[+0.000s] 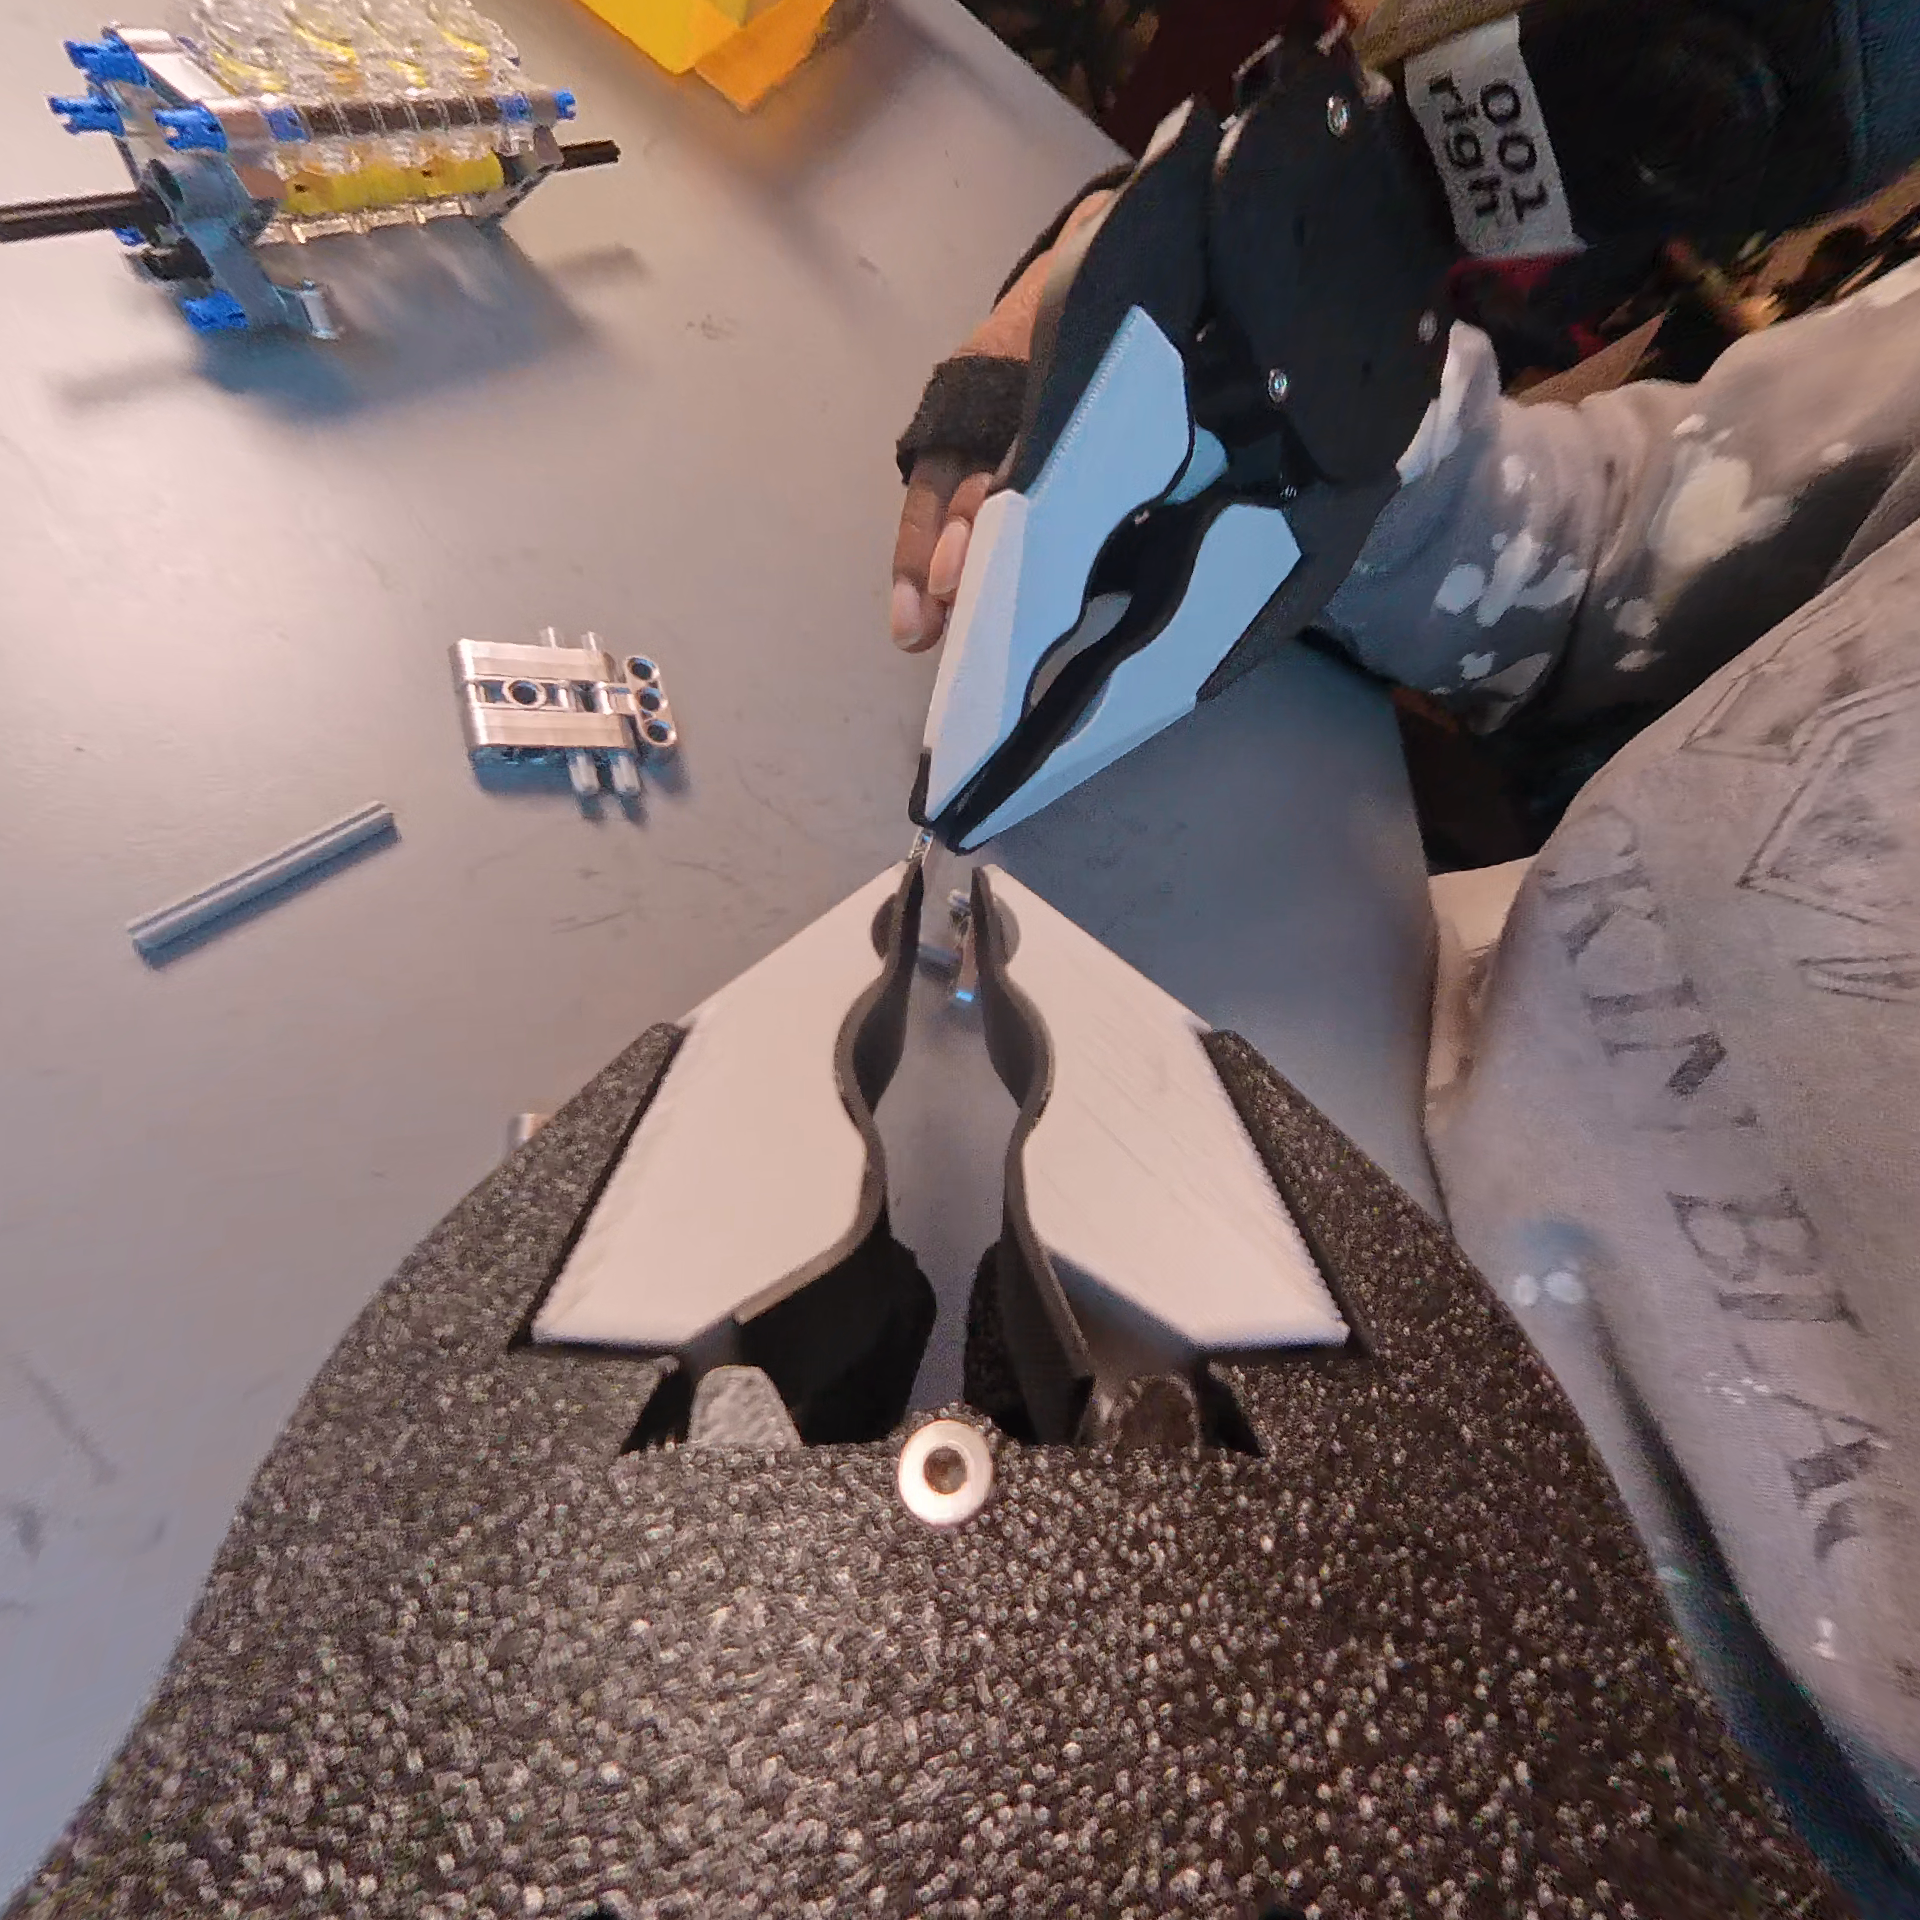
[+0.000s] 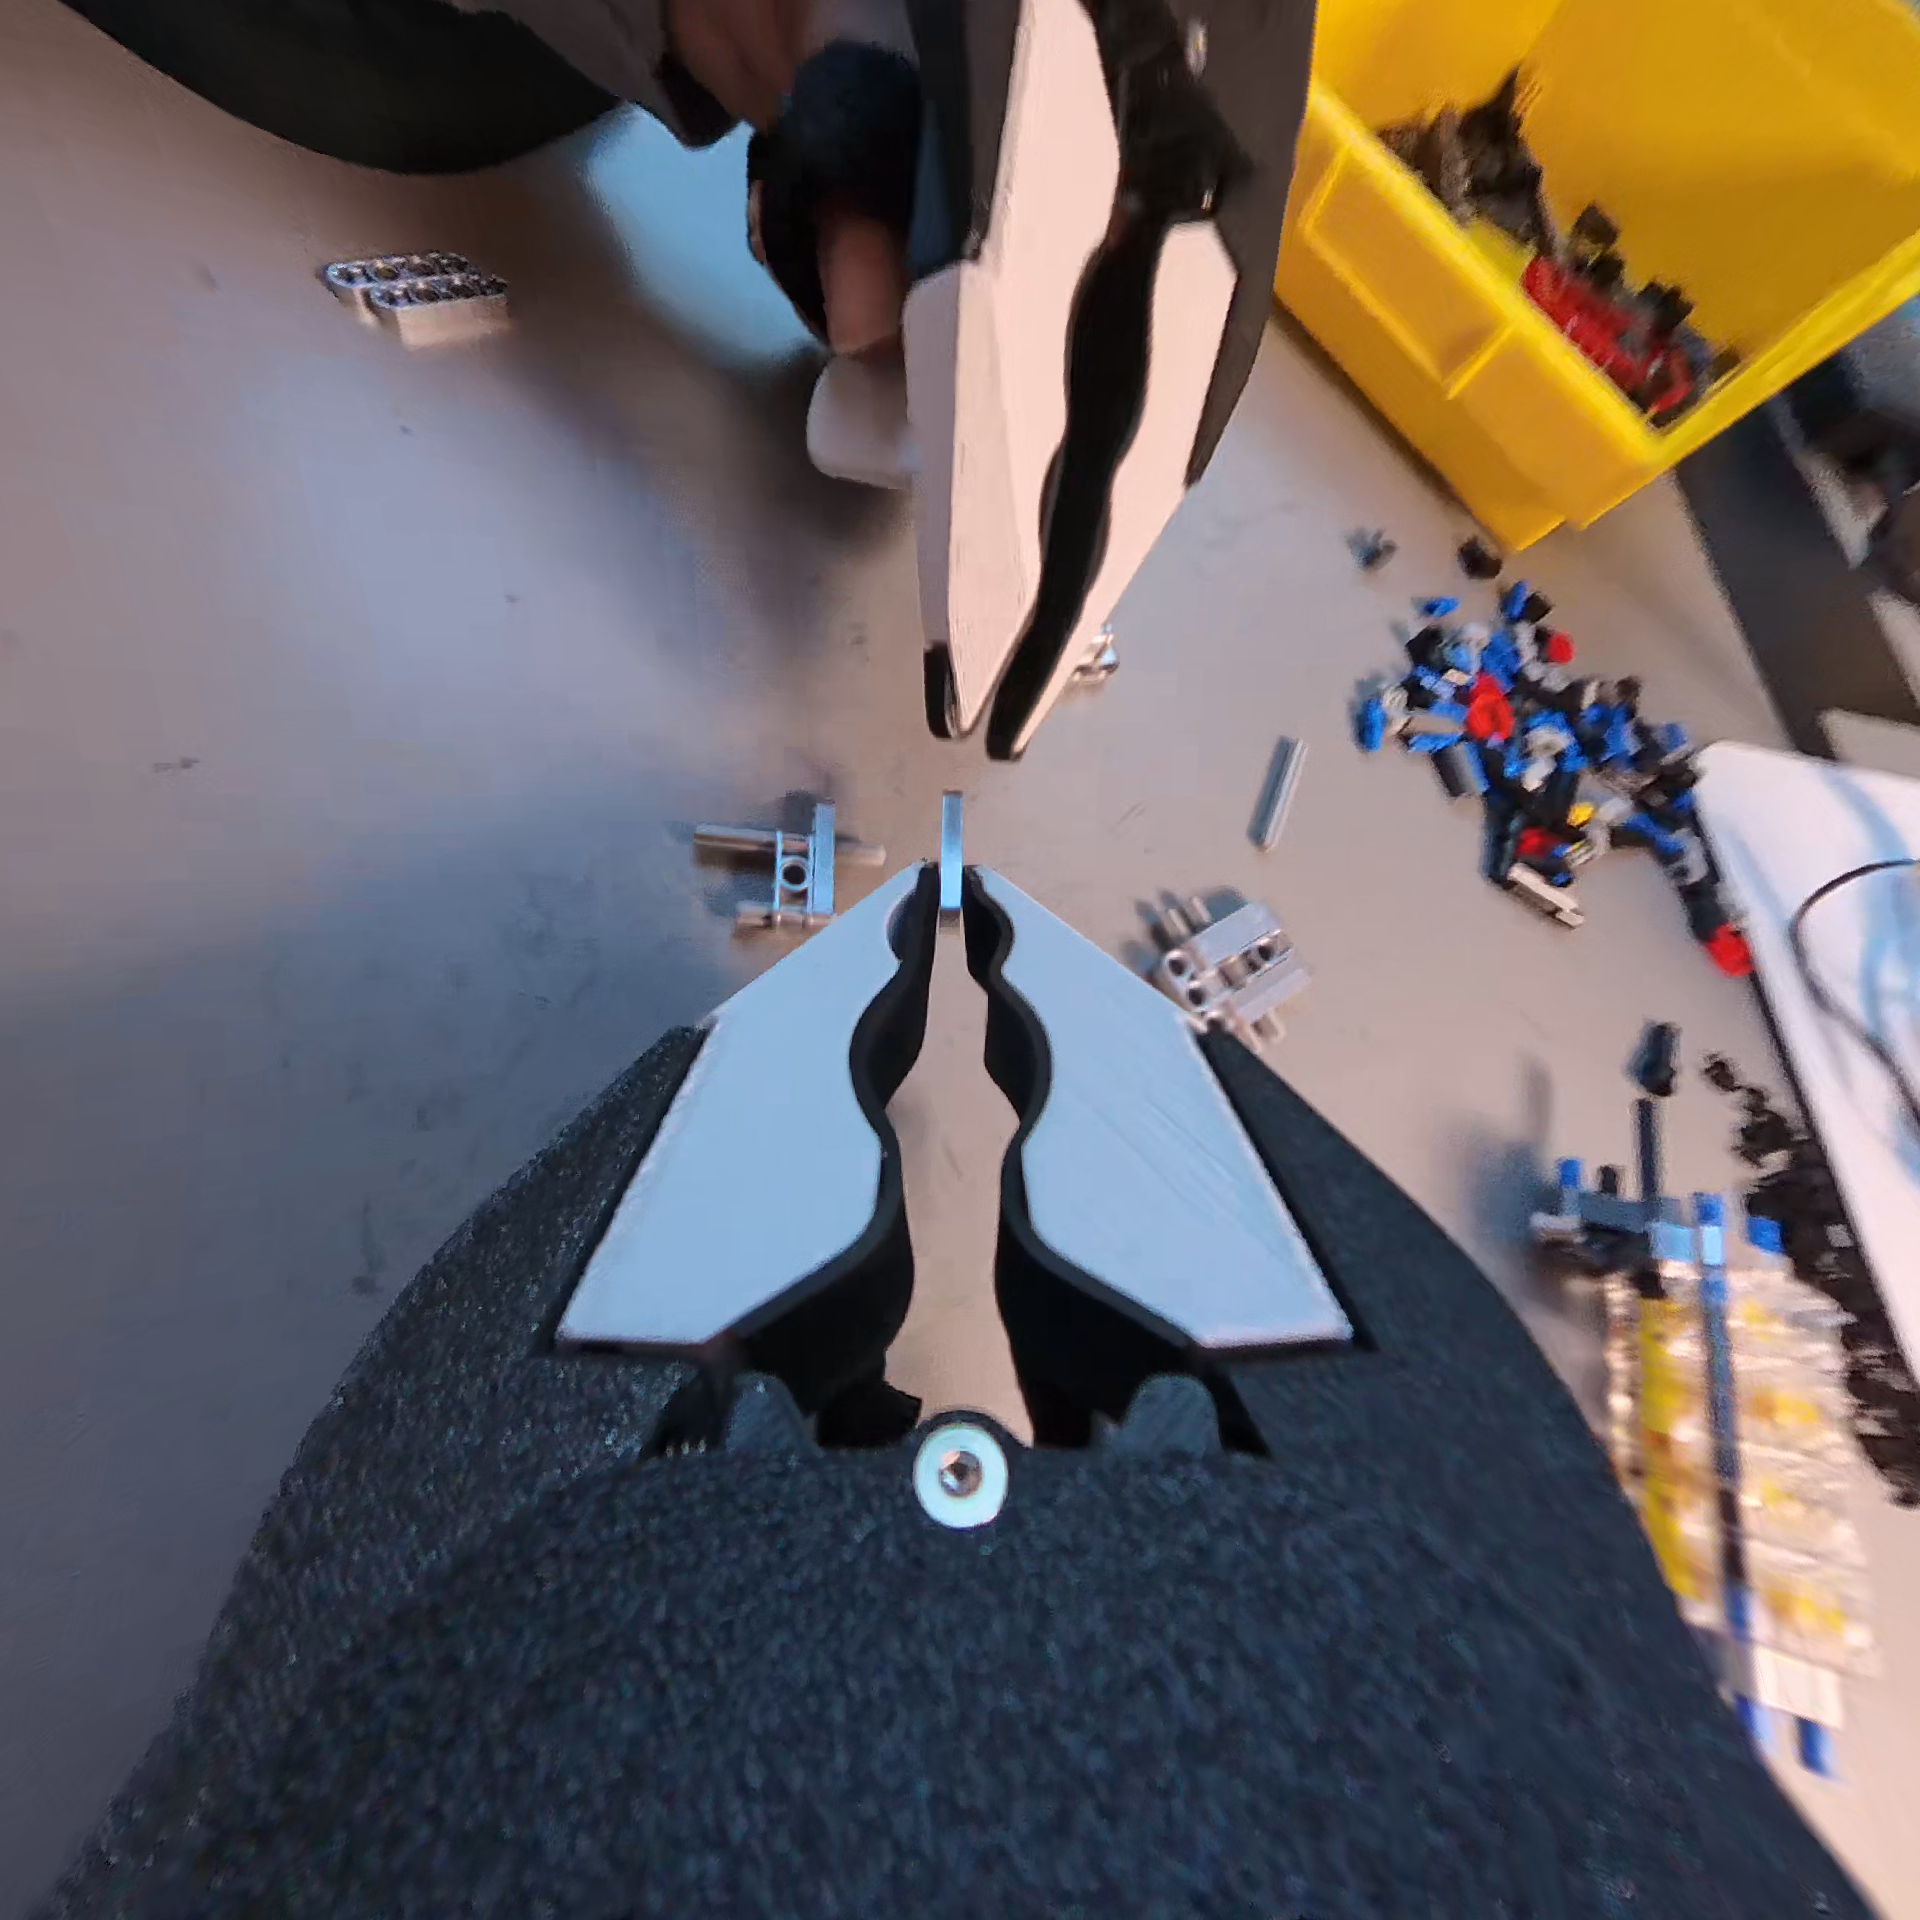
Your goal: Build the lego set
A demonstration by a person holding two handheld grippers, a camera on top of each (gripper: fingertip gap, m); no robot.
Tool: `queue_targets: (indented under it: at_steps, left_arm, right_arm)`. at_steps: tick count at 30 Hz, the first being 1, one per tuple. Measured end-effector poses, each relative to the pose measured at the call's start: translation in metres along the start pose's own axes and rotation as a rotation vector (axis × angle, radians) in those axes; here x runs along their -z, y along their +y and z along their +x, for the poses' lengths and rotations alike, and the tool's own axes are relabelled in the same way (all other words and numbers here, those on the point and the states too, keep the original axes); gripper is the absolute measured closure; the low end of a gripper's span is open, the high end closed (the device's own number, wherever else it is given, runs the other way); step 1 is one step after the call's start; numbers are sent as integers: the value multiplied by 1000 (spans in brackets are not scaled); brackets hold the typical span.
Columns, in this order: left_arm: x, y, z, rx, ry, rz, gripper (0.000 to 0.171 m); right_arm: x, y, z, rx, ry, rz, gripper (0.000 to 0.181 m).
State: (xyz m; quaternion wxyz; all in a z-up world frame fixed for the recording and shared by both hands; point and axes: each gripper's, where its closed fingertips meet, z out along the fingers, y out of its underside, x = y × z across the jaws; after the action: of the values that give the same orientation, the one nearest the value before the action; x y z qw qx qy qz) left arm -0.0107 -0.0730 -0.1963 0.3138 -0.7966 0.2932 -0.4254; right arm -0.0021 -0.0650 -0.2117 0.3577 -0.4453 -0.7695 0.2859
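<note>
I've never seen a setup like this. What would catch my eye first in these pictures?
Two hand-held grippers meeting tip to tip over a grey table: the right gripper pinches a small flat grey piece, and the left gripper faces it, jaws slightly apart. Next, the yellow bin of dark and red parts at far right, with a heap of blue, black and red building pieces scattered below it.
</note>
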Motion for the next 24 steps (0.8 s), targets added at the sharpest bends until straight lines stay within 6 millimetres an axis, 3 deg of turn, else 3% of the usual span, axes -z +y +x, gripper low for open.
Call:
queue_targets:
  at_steps: [6,19,24]
  left_arm:
    - [-9,21,-11,-179,-147,-131,161]
    - [-16,34,-17,-298,-209,-232,169]
    - [-14,36,-16,-316,-220,-243,169]
  right_arm:
    - [-9,19,-11,-159,-137,-115,179]
    - [-18,14,-14,-171,-199,-121,177]
    - [-7,13,-7,-193,-172,-84,160]
